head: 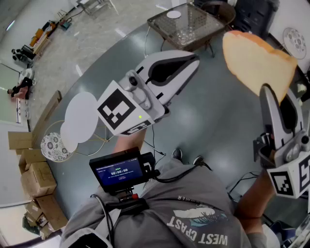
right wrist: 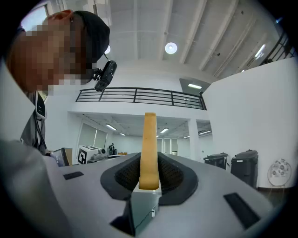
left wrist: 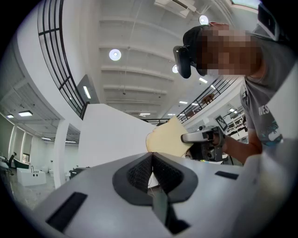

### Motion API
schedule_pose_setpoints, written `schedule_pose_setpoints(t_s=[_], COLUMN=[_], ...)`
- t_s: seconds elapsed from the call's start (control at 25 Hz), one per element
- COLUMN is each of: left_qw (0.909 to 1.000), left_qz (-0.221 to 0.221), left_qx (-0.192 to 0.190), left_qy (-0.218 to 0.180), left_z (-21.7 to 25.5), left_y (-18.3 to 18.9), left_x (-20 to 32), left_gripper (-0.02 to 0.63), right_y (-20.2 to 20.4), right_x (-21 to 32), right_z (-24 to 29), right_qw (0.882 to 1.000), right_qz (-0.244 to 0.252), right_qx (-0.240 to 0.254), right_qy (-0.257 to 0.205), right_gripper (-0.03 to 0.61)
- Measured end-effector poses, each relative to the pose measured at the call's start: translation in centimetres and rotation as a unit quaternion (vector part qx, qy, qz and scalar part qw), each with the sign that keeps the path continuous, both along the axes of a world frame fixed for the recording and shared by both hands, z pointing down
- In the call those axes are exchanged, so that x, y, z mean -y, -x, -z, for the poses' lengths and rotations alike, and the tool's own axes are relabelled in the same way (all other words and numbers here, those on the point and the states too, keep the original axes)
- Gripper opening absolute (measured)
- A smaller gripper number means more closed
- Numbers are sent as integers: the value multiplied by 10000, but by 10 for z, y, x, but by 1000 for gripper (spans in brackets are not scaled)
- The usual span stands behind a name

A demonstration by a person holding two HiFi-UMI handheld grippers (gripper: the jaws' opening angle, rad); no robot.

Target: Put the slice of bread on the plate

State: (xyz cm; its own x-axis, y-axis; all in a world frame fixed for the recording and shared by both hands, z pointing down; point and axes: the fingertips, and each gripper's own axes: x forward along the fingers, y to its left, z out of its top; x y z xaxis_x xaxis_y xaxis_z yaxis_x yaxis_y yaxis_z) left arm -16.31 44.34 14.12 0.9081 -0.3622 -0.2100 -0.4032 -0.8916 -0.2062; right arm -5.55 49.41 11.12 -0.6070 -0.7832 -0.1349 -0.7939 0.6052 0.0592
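Reading upside down in the head view, the print on the person's grey shirt (head: 160,203) says "WEST COAST" (smaller letters above it are too fine to make out). A small screen (head: 117,172) at the waist shows a row of digits. The right tongs (head: 269,93) are clamped narrow on the bottom edge of the slice of bread (head: 256,60), which stands upright in the air. The left tongs (head: 193,58) are closed together and empty. A white plate (head: 80,116) sits far left, well apart from the bread, with a patterned plate (head: 54,147) just below. A wire basket (head: 186,26) holds one small white disc (head: 173,14).
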Motion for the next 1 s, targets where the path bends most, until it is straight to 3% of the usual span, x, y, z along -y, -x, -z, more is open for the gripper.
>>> schedule_pose_setpoints(t_s=[0.64,1.0], left_qw=[10000,10000], left_qz=[37,-18], left_qx=[5,1], left_qy=[-68,16], left_z=[6,3], left_y=[-16,-11], left_x=[-19,0], left_gripper=[8,8], right_y=[-12,-5], right_x=[-18,0], right_z=[-2,-5], right_qw=[9999,9996], right_qz=[108,88], right_qx=[4,72], right_qy=[76,256], right_gripper=[89,89])
